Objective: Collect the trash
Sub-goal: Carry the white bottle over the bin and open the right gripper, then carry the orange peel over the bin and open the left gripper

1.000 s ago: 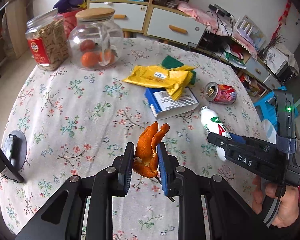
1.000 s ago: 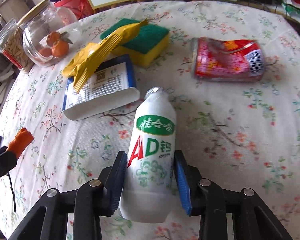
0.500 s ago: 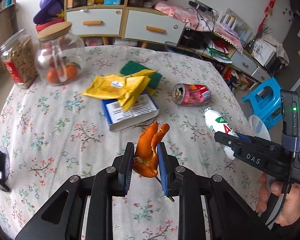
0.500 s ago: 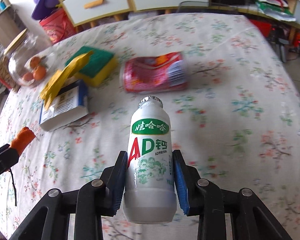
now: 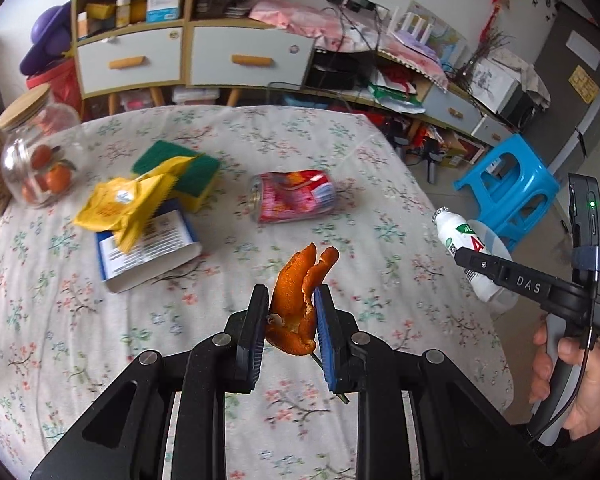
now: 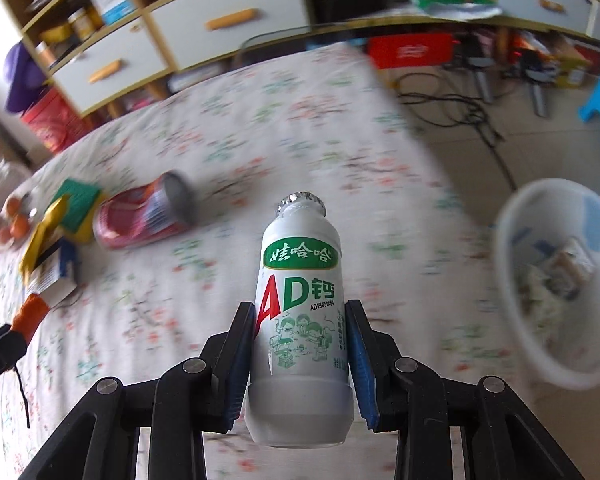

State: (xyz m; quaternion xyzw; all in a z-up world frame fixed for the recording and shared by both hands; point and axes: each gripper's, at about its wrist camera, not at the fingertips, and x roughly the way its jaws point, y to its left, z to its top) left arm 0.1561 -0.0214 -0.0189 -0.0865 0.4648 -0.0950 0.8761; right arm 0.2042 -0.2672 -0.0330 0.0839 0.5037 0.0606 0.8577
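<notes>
Trash in hand: you carry two pieces, orange peel (image 5: 300, 300) in your left gripper (image 5: 291, 320) and a white drink bottle (image 6: 300, 320) in your right gripper (image 6: 298, 360).
Left fingers: clenched on the peel; it stands between the pads and its curled tips rise above them.
Right fingers: clamped on the bottle's lower half, one pad on each side; foil cap points away from the camera, base toward it.
Bottle position: off the table, held in the air near the table's right edge. In the left wrist view it shows beside your right hand (image 5: 572, 384), over a white bin.
Bin: white bin (image 6: 556, 280) sits on the floor just beside the table, right of the bottle; paper scraps lie inside.
Trash on table: crushed red can (image 5: 292, 196) lies on its side near the middle of the floral tablecloth (image 5: 380, 160). Yellow wrapper (image 5: 128, 204) is draped over a blue-and-white box (image 5: 148, 252) and touches a green-and-yellow sponge (image 5: 180, 164).
Other items: glass jar with oranges (image 5: 36, 160) stands at the far left, wooden lid on. Blue stool (image 5: 508, 188) stands on the floor beyond the table.
Image note: right wrist view is blurred except for the bottle and the gripper.
</notes>
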